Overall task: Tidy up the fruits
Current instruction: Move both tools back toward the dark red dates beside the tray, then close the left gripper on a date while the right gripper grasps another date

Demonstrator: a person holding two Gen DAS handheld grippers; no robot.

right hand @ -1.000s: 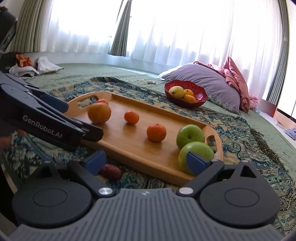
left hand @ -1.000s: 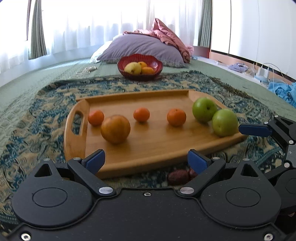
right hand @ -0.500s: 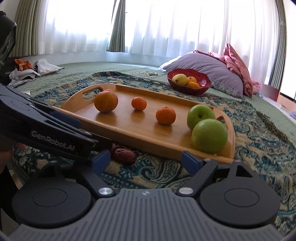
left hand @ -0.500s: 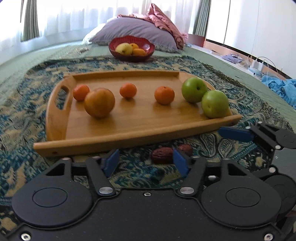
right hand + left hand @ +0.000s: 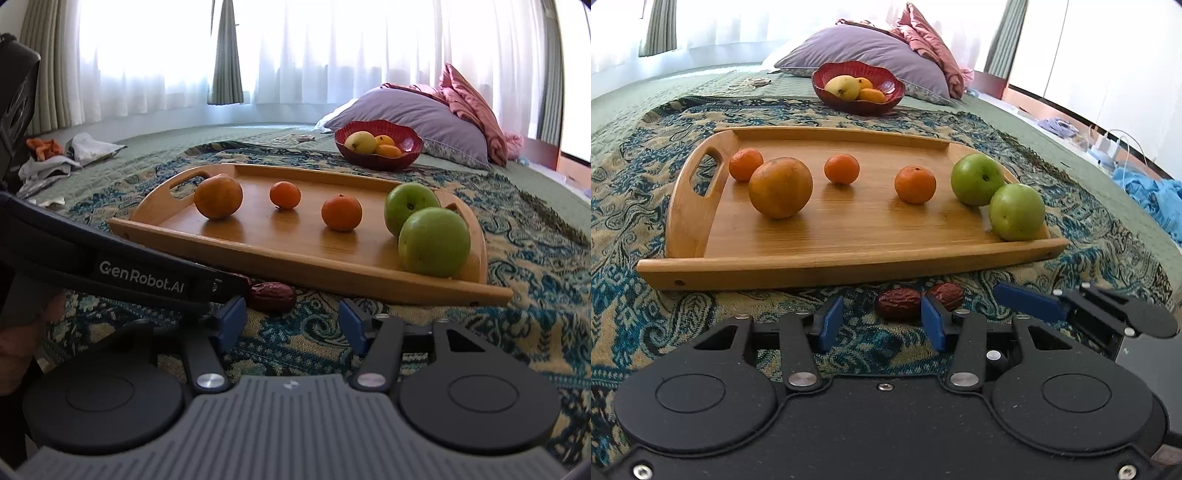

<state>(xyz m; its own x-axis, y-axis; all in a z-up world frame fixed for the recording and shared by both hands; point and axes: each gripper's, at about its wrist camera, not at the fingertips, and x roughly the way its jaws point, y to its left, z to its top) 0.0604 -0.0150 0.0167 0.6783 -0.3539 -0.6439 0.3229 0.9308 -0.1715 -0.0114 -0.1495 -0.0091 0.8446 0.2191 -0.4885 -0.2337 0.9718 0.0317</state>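
The left claw [image 5: 882,325] is held low and released, a wrinkled dark-red date [image 5: 898,303] just ahead; the right claw [image 5: 291,325] is likewise released.

Two dates [image 5: 898,303] lie before the tray [image 5: 849,266]; bowl [image 5: 858,105] behind it.

A: How much fruit is on the wooden tray [image 5: 827,266]?
B: Two green apples [image 5: 977,179], three small mandarins [image 5: 915,184], one big orange [image 5: 780,187].
A: Off it?
B: Two dates [image 5: 898,303]; three fruits in one red bowl [image 5: 886,83].
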